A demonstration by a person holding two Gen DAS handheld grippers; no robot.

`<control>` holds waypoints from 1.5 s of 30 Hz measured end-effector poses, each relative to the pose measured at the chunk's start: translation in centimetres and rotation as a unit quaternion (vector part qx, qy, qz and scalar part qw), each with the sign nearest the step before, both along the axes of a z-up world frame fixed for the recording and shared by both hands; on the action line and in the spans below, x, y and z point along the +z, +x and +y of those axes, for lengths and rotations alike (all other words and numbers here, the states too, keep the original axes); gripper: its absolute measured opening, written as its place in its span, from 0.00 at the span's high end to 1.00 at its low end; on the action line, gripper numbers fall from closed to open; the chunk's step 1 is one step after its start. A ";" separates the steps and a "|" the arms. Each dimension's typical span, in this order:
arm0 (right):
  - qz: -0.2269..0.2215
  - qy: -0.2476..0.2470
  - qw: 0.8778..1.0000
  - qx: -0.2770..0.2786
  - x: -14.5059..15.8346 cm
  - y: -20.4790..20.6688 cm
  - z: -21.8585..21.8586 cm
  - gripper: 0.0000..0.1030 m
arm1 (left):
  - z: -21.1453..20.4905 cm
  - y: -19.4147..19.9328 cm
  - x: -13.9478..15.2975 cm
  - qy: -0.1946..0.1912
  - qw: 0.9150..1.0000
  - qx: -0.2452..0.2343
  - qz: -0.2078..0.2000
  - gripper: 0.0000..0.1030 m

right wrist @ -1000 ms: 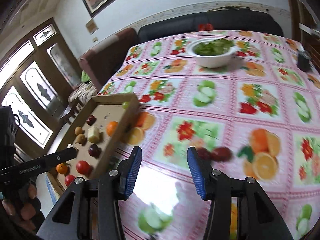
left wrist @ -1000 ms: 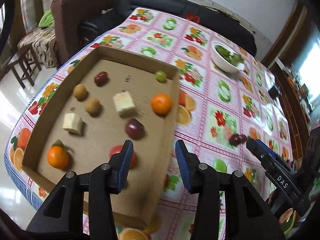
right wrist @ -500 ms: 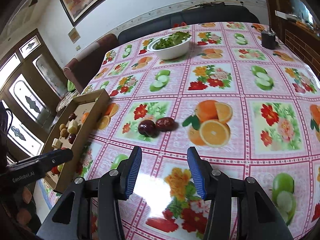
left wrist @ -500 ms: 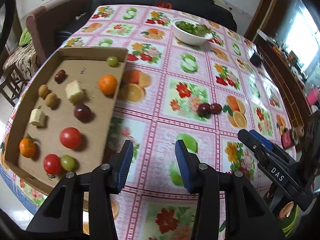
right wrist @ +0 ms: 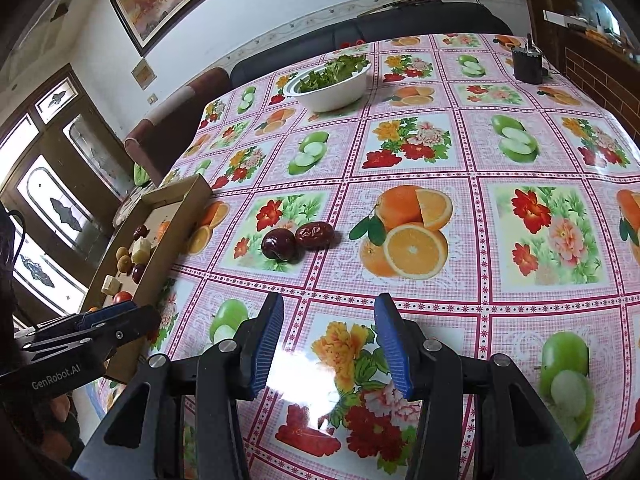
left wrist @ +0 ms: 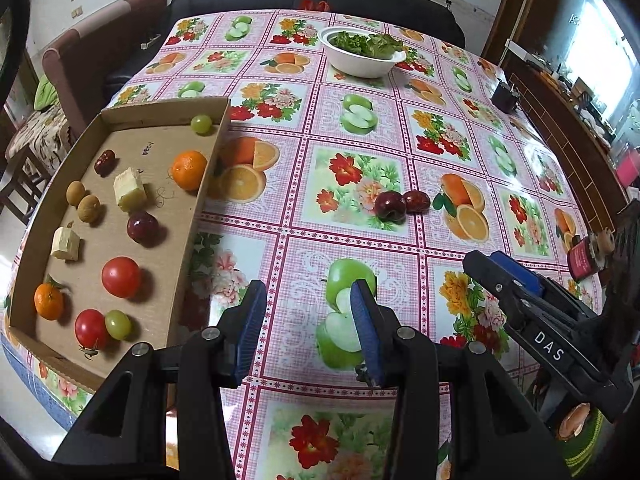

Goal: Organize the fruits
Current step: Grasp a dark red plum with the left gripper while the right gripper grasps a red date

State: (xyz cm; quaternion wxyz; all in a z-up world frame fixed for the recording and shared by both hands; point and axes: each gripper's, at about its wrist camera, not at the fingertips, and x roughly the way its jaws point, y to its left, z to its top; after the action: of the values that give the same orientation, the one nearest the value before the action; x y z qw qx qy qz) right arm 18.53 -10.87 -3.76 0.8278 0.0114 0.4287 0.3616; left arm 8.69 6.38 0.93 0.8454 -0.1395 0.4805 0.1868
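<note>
A dark red plum point(left wrist: 389, 205) point(right wrist: 279, 243) and a red jujube point(left wrist: 417, 201) point(right wrist: 315, 234) lie touching on the fruit-print tablecloth. A cardboard tray point(left wrist: 200, 196) point(right wrist: 176, 228) at the left holds several fruits: oranges point(left wrist: 189, 169), tomatoes point(left wrist: 120, 277), grapes, a plum point(left wrist: 142, 227), longans, a jujube and pale cubes. My left gripper point(left wrist: 306, 318) is open and empty over the cloth, right of the tray. My right gripper point(right wrist: 330, 342) is open and empty, short of the plum and jujube. It also shows in the left wrist view point(left wrist: 504, 276).
A white bowl of greens point(left wrist: 362, 54) point(right wrist: 332, 82) stands at the far middle of the table. A dark cup point(right wrist: 527, 65) sits at the far right. A small red jar point(left wrist: 585, 258) stands near the right edge. Sofa and armchair lie beyond the table.
Both grippers have swung from the tray side toward the middle of the table. The plum and jujube are now nearer and more central in both views. Both stay open.
</note>
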 end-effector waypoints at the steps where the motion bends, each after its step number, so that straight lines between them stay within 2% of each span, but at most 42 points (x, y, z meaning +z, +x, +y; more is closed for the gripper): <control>1: 0.001 0.000 1.000 0.000 0.0 0.0 0.0 0.51 | 0.0 0.0 0.0 0.002 1.000 0.000 0.000 0.59; 10: 0.004 -0.007 1.000 0.010 -0.7 0.7 0.9 0.54 | 0.4 0.5 -0.9 -0.009 1.000 0.001 0.009 0.59; 18: 0.006 -0.037 0.999 0.025 -1.9 4.4 4.9 0.56 | 0.8 1.2 -1.9 -0.021 1.000 -0.001 0.020 0.60; 24: 0.007 -0.035 0.999 0.030 -1.8 5.9 6.5 0.54 | 0.6 2.9 -2.4 -0.026 0.999 -0.012 0.022 0.60; 26: 0.005 -0.031 0.999 0.034 -1.7 6.1 6.8 0.59 | 0.4 3.7 -2.6 -0.025 0.999 -0.017 0.025 0.60; 30: -0.002 -0.034 0.999 0.038 -1.7 6.2 7.0 0.61 | 0.2 5.1 -3.3 -0.031 0.999 -0.025 0.033 0.60; 33: -0.005 -0.038 0.998 0.041 -1.9 6.3 7.0 0.63 | 0.1 5.5 -3.7 -0.034 0.998 -0.027 0.039 0.60; 34: -0.002 -0.035 0.998 0.049 -1.9 6.3 7.0 0.71 | 0.1 5.6 -3.8 -0.034 0.998 -0.027 0.040 0.60; 38: -0.009 -0.034 0.998 0.055 -1.4 5.8 6.0 0.72 | 0.0 6.3 -4.0 -0.026 0.998 -0.034 0.041 0.60; 42: -0.007 -0.007 1.000 0.022 -0.6 5.8 2.8 0.72 | -0.6 8.1 -4.2 -0.020 0.998 -0.045 0.038 0.60; 45: 0.003 0.009 1.000 -0.001 -0.4 6.1 0.5 0.72 | -1.1 9.6 -4.5 -0.035 0.997 -0.057 0.036 0.60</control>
State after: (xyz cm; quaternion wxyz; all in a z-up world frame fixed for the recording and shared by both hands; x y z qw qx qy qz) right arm 24.63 -10.35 -4.13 0.8270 0.0200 0.4278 0.3643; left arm 18.26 5.26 -3.58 0.8312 -0.1345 0.5245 0.1259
